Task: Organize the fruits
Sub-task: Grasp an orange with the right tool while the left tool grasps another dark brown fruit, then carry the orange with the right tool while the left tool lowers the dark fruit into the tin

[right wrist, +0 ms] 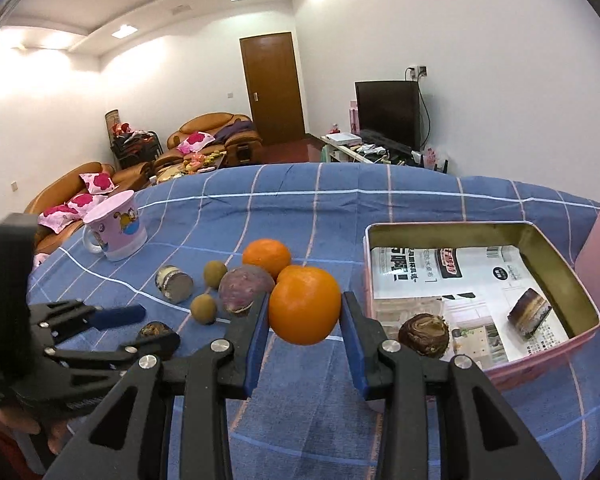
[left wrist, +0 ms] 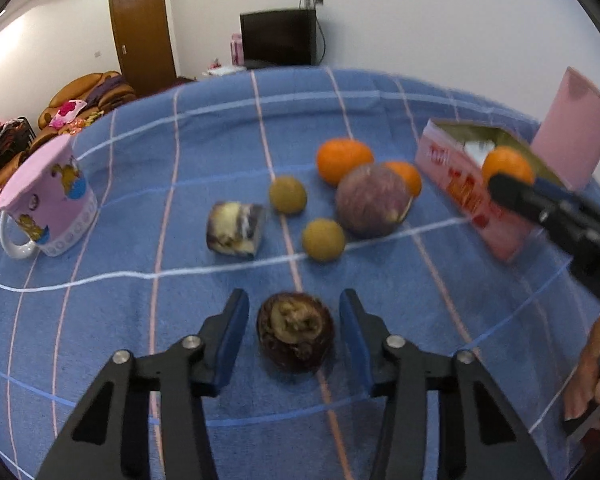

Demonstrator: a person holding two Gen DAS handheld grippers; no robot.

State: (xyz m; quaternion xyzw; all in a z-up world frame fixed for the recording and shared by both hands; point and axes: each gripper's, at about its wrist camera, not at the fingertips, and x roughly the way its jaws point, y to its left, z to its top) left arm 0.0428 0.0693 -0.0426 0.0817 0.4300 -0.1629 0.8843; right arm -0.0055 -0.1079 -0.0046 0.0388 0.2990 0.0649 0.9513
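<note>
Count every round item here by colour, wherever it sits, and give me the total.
Oranges: 3
Purple fruit: 1
Yellow-green fruits: 2
Dark brown lumps: 2
Total: 8

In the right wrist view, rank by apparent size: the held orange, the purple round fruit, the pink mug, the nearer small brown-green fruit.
1. held orange, though it sits closest to the camera, so its lead is unsure.
2. pink mug.
3. purple round fruit; close to the mug.
4. small brown-green fruit.
</note>
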